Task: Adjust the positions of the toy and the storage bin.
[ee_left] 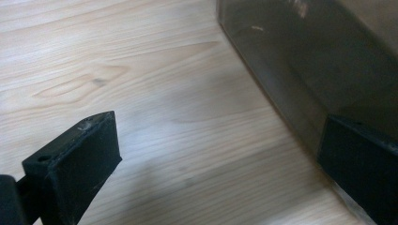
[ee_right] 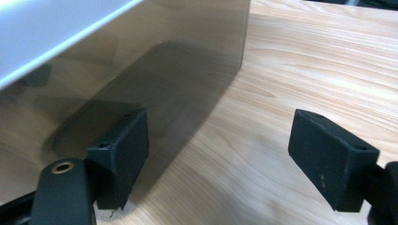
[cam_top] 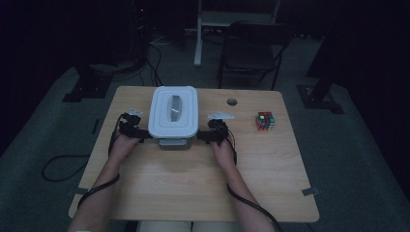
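A translucent grey box with a white lid stands at the middle back of the wooden table. My left gripper sits at the box's front left corner and my right gripper at its front right corner. In the left gripper view the left gripper is open over bare wood, its right jaw close beside the box wall. In the right gripper view the right gripper is open too, its left jaw against or just short of the box wall below the lid's edge.
A colourful puzzle cube rests on the table to the right of the box. A small round hole is in the tabletop behind my right gripper. A dark chair stands beyond the table's far edge.
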